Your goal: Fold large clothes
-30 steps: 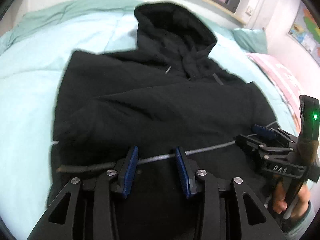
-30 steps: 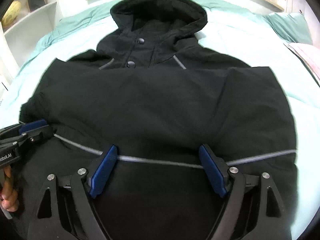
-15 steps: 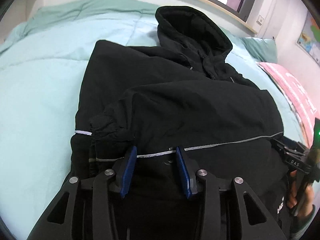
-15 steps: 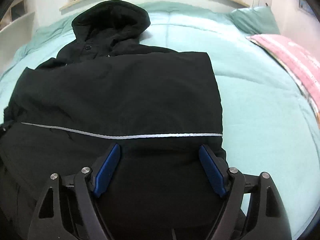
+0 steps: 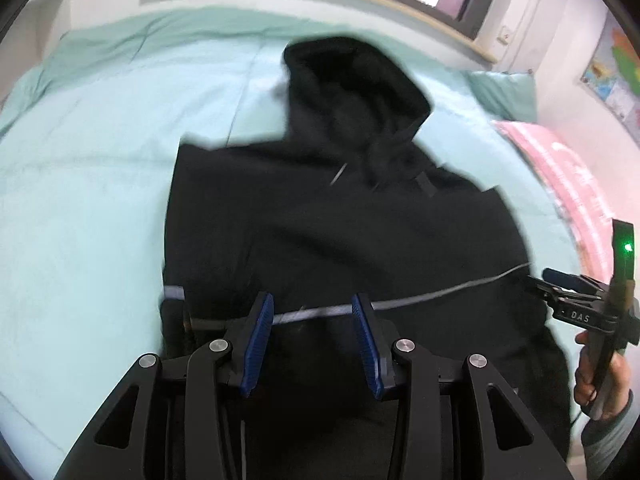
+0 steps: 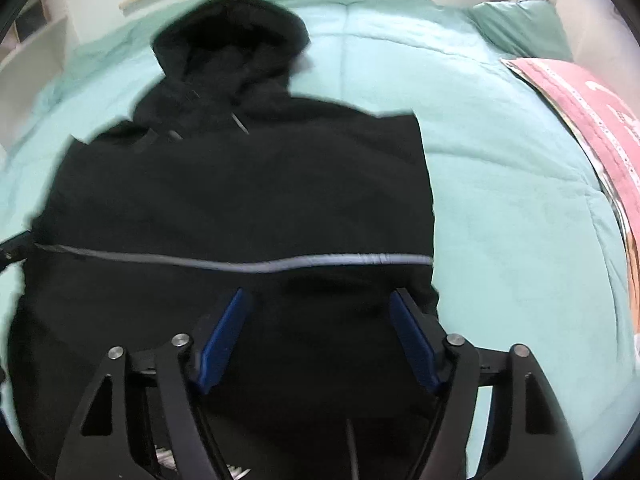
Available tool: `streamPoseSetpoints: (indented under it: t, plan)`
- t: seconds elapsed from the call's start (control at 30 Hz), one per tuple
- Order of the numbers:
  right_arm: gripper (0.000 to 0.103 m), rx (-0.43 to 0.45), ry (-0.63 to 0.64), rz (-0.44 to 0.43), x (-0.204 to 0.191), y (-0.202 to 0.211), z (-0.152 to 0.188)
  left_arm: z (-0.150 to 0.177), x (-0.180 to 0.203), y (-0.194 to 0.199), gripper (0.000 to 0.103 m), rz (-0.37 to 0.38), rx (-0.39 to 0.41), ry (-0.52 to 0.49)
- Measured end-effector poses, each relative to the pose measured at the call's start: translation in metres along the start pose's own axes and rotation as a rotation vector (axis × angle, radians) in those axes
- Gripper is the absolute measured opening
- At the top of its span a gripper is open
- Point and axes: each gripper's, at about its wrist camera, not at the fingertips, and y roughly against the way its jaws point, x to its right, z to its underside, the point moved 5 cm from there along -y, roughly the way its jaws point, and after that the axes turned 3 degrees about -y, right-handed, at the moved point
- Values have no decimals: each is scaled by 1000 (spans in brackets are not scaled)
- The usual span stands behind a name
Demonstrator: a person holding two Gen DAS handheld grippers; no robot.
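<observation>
Black hooded jacket (image 5: 344, 232) now lies narrower on the bed (image 5: 88, 184), sides folded; left gripper (image 5: 313, 334) and right gripper (image 6: 318, 340) jaws gape empty near 6 o'clock; lengthwise fold likely next.

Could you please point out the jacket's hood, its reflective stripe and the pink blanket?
hood (image 6: 232, 36): right wrist view, on its dark top.
reflective stripe (image 6: 248, 266): right wrist view, mid-length of the grey band.
pink blanket (image 6: 588, 112): right wrist view, on its upper face.

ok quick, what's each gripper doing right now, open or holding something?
Left gripper: open, holding nothing, over the black jacket.
Right gripper: wide open, holding nothing.
</observation>
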Motion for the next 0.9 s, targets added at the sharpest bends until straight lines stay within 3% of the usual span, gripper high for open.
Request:
streamPoseSetpoints:
  t: [0.2, 0.43, 0.57, 0.73, 0.9]
  plan:
    - [77, 63, -9, -62, -19, 79, -81, -95, 21, 51, 42, 19, 18, -43]
    - [77, 124, -27, -110, -36, 101, -168, -170, 7, 59, 42, -2, 37, -3]
    - [77, 93, -61, -116, -39, 64, -204, -204, -6, 22, 43, 5, 13, 26]
    - [77, 9, -103, -115, -30, -20, -237, -234, -26, -74, 43, 7, -65, 73]
    - [76, -30, -131, -110, -20, -93, -260, -252, -40, -144, 43, 12, -61, 120]
